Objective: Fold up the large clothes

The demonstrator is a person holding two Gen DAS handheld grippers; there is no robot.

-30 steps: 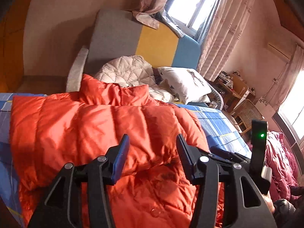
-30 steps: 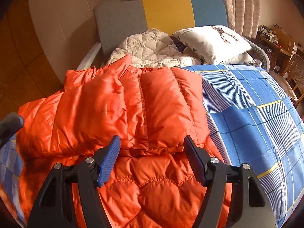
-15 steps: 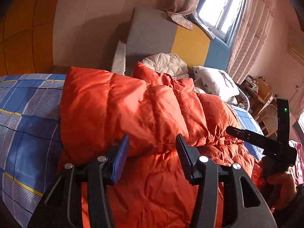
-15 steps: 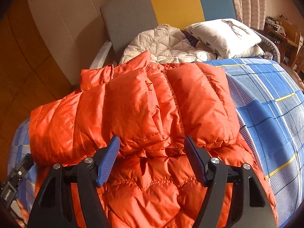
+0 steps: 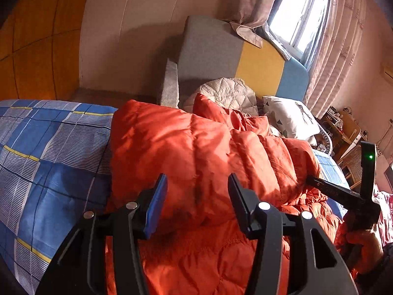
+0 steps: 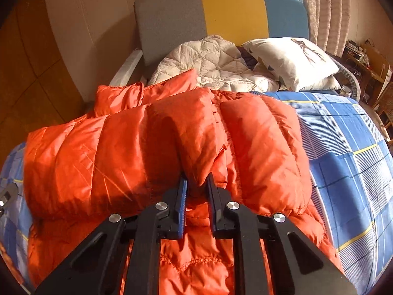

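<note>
No readable text, label, brand, number or sign shows in either view.

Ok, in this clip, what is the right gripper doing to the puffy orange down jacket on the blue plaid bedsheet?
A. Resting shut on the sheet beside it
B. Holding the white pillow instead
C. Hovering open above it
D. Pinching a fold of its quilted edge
D: the right gripper has its jaws drawn close on a fold of the puffy orange down jacket.

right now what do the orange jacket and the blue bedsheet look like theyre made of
The orange jacket looks like thin, glossy synthetic shell, probably nylon, over puffy filling: it shines and bulges between stitched seams. The blue bedsheet looks like matte woven cotton or a blend, with a flat printed check and no sheen.
</note>
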